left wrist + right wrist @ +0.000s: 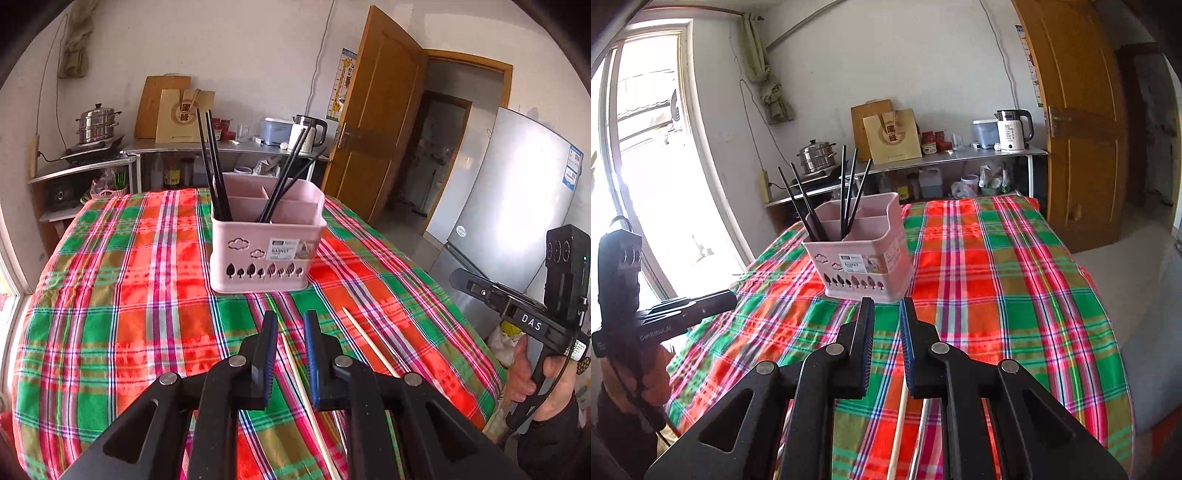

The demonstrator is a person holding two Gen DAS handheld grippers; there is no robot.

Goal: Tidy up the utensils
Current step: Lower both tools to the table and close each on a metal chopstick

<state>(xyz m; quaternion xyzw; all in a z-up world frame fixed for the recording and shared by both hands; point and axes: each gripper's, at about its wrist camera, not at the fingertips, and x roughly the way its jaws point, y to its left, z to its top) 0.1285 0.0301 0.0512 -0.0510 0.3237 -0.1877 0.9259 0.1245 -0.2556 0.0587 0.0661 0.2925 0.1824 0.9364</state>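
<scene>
Left tongs: the left gripper (290, 326) hangs low over the table with its blue-padded fingers spread, pinching nothing; a pale wooden chopstick (301, 384) lies on the cloth in the gap between them, seemingly not touched.
Right tongs: the right gripper (887, 317) is likewise spread and empty, pointed at the holder; pale sticks lie on the cloth under it, partly hidden by its frame.
Second stick: another pale wooden chopstick (369, 341) lies just beside the first, to its right.
Holder: the pink plastic utensil basket with cloud and leaf cut-outs (266, 254) stands upright ahead of both grippers, mid-table.
Done: several black chopsticks (212, 162) already stand in two of its compartments.
Left to do: by my reading the wooden sticks must yet be lifted and dropped in; I cannot tell how many lie there.
Surface: the red, green and orange plaid tablecloth (122, 295) is soft, so a flat stick may be awkward to pinch.
In the way: leaning black chopsticks could snag a stick going in.
Around: a steel shelf with a white electric kettle (1012, 131) stands well apart behind.
</scene>
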